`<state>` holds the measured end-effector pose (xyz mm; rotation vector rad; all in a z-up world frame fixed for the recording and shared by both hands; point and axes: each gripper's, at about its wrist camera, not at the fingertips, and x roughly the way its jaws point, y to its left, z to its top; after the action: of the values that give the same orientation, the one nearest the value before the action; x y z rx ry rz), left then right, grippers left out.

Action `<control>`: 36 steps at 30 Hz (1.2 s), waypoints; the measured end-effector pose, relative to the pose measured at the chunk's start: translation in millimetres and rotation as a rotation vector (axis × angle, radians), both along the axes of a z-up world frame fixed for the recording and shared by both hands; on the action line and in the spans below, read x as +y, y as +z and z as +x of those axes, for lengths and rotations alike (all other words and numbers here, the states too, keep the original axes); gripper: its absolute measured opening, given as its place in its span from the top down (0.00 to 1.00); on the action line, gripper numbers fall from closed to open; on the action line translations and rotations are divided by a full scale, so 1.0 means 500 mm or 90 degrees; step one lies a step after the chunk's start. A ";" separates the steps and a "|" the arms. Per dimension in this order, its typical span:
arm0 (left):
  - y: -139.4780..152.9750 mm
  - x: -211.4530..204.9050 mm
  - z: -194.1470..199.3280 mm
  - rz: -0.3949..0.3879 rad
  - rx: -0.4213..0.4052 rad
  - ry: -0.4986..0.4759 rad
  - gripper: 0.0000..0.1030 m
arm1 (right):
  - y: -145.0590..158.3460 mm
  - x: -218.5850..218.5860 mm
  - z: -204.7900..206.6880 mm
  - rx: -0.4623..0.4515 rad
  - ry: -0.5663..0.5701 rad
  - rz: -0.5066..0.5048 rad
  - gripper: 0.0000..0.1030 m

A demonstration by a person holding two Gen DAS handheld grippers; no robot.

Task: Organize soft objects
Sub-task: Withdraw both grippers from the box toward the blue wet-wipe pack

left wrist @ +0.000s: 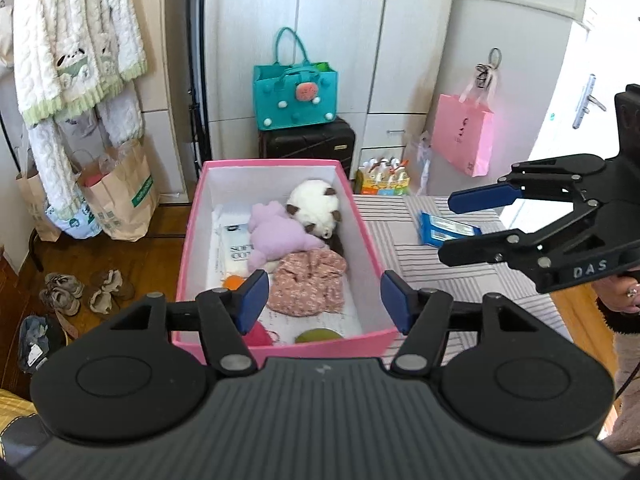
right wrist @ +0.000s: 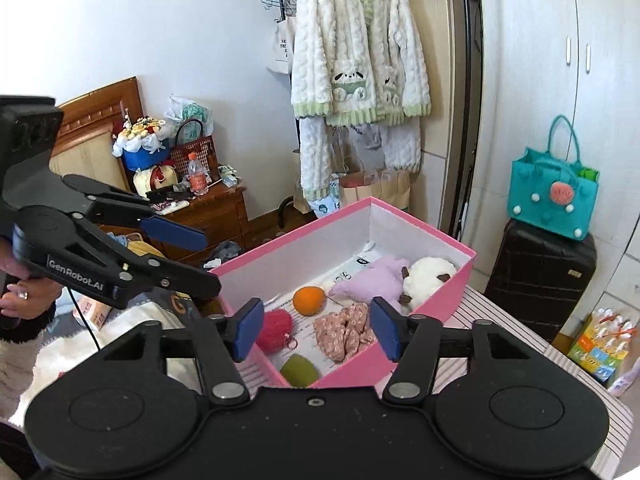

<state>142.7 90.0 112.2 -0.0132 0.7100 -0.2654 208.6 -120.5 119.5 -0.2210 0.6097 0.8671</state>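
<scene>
A pink box [left wrist: 192,236] [right wrist: 304,236] stands on a striped table. Inside lie a white plush [left wrist: 314,206] [right wrist: 430,276], a purple plush [left wrist: 276,236] [right wrist: 374,280], a floral cloth [left wrist: 306,284] [right wrist: 344,330], an orange ball [right wrist: 308,300], a red yarn ball [right wrist: 274,330] and a green ball [left wrist: 318,336] [right wrist: 298,372]. My left gripper [left wrist: 324,300] is open and empty above the box's near end. My right gripper [right wrist: 312,330] is open and empty over the box; in the left wrist view it [left wrist: 456,224] hovers at the right.
A blue packet [left wrist: 444,230] lies on the striped table [left wrist: 400,256]. A teal bag [left wrist: 296,92] sits on a black suitcase [left wrist: 308,144] behind the box. A pink bag [left wrist: 464,136] hangs on the cabinet. Paper bags [left wrist: 120,200] and shoes [left wrist: 84,288] are on the floor at left.
</scene>
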 end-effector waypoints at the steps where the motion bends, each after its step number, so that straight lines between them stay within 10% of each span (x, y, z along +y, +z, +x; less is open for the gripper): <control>1: 0.000 -0.005 -0.008 0.000 -0.002 -0.006 0.39 | 0.001 -0.003 -0.014 -0.008 0.000 -0.004 0.36; 21: -0.029 -0.120 -0.147 0.046 -0.019 -0.089 0.31 | -0.024 -0.154 -0.178 -0.038 -0.043 -0.016 0.23; 36: -0.121 -0.210 -0.104 0.060 0.003 -0.120 0.28 | -0.108 -0.246 -0.187 -0.014 -0.081 -0.029 0.13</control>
<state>90.9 -15.0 51.9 0.1429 0.7291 -0.4116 115.2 -243.4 65.6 -0.2311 0.6164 0.7282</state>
